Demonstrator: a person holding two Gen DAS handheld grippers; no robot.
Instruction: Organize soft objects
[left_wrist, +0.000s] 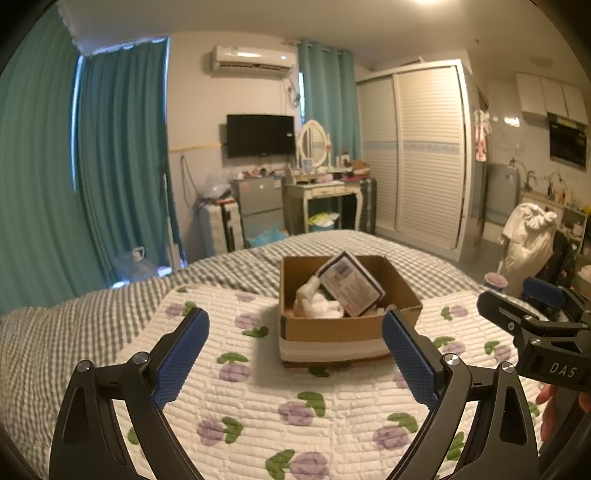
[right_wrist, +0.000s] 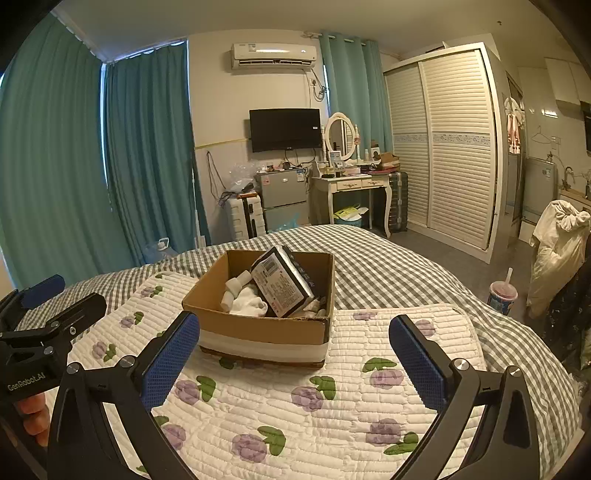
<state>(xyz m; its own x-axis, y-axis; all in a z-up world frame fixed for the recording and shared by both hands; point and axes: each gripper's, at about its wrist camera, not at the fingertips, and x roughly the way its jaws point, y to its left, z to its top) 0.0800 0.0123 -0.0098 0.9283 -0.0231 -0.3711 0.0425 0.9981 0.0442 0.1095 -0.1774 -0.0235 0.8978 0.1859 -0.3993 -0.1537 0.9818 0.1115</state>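
An open brown cardboard box (left_wrist: 347, 325) with a white band along its base is observed standing on a white quilted mat printed with purple flowers and green leaves (left_wrist: 258, 398), near the mat's far edge. The mat is spread over a grey-and-white checked bedcover (left_wrist: 74, 325).

Inside the box, rolled white soft items resembling socks (right_wrist: 245, 297) are seen at the left side and the bottom. A flat dark packet with a white printed label (right_wrist: 282, 282) is propped at a tilt over them, its upper end raised toward the far wall of the box. Further white pieces are partly hidden beneath the packet.

The left gripper (left_wrist: 295, 358) is held above the mat on the near side of the box, its blue-padded fingers (left_wrist: 181, 354) spread wide with nothing between them. The right gripper (right_wrist: 295, 365) is likewise held above the mat, its fingers (right_wrist: 417, 362) spread wide and empty. Neither gripper is in contact with the box.

A lidded drink cup with a straw (right_wrist: 501, 293) is noted beyond the right edge of the bed.
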